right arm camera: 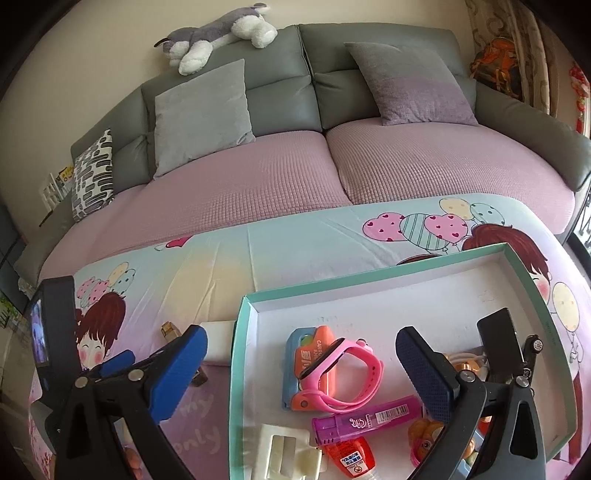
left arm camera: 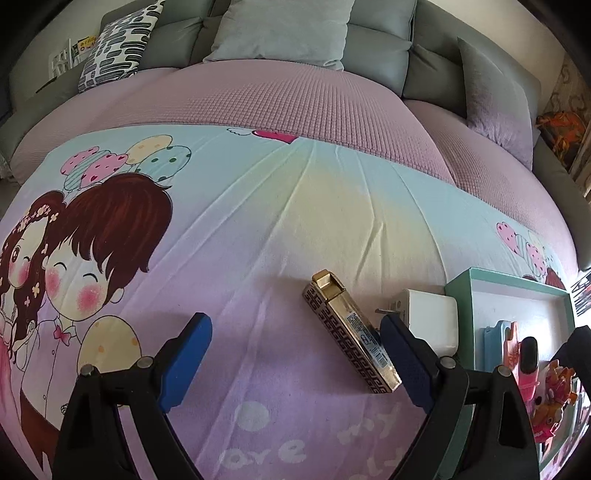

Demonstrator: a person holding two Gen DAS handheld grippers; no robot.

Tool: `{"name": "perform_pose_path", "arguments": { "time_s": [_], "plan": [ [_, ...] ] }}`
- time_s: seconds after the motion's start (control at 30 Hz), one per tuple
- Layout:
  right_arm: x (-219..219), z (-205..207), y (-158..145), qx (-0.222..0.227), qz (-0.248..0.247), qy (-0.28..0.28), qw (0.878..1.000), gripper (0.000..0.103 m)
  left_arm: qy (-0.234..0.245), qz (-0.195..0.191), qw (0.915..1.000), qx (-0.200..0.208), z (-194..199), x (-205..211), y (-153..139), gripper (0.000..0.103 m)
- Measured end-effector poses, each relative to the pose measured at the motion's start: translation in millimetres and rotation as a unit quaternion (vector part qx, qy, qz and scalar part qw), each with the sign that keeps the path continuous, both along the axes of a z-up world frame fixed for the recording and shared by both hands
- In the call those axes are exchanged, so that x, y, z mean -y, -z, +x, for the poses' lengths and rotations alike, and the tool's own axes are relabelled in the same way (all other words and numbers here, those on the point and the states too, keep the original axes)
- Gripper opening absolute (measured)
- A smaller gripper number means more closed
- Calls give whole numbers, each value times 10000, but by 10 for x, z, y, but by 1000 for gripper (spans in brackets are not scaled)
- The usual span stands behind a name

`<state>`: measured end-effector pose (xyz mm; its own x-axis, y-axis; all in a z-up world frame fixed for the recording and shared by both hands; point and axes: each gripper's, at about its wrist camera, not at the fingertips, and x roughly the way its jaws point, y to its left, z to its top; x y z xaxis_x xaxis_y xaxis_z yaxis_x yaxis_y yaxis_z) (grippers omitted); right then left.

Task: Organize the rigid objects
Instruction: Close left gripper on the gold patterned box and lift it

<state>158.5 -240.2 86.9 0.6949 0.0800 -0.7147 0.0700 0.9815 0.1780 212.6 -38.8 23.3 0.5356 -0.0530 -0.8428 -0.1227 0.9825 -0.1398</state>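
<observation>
A gold patterned box [left arm camera: 349, 332] lies on the cartoon sheet, close to my left gripper's right finger. My left gripper [left arm camera: 295, 354] is open and empty just above the sheet. A white charger [left arm camera: 428, 317] lies beside the teal tray [left arm camera: 458, 291]. In the right wrist view my right gripper [right arm camera: 301, 373] is open and empty over the tray [right arm camera: 236, 354], which holds a pink watch [right arm camera: 343, 369], an orange-and-blue case [right arm camera: 295, 369], a purple tube [right arm camera: 369, 417], a red bottle [right arm camera: 351, 458] and a white clip [right arm camera: 288, 458]. The gold box [right arm camera: 170, 330] shows partly behind the left finger.
A grey sofa with a pink cover [right arm camera: 295, 166] and cushions [right arm camera: 203, 114] lies beyond the sheet. A plush dog [right arm camera: 218, 33] lies on the backrest. My left gripper's body [right arm camera: 51, 332] stands at the left edge of the right wrist view. Toys [left arm camera: 554, 387] fill the tray's near corner.
</observation>
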Motion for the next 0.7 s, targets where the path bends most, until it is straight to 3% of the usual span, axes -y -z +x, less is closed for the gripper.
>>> {"name": "perform_pose_path", "arguments": {
  "time_s": [0.27, 0.4, 0.6, 0.7],
  "plan": [
    [-2, 15, 24, -35, -31, -5, 10000, 103, 2, 359, 9993, -83, 24, 54, 25, 93],
    [-14, 26, 49, -75, -42, -30, 10000, 103, -125, 918, 9955, -195, -17, -2, 16, 93],
    [-57, 32, 64, -90, -37, -110, 9999, 103, -136, 1021, 9943, -262, -14, -41, 74, 92],
    [-111, 34, 78, -116, -111, -181, 9997, 103, 59, 935, 9954, -176, -10, 26, 60, 71]
  ]
}}
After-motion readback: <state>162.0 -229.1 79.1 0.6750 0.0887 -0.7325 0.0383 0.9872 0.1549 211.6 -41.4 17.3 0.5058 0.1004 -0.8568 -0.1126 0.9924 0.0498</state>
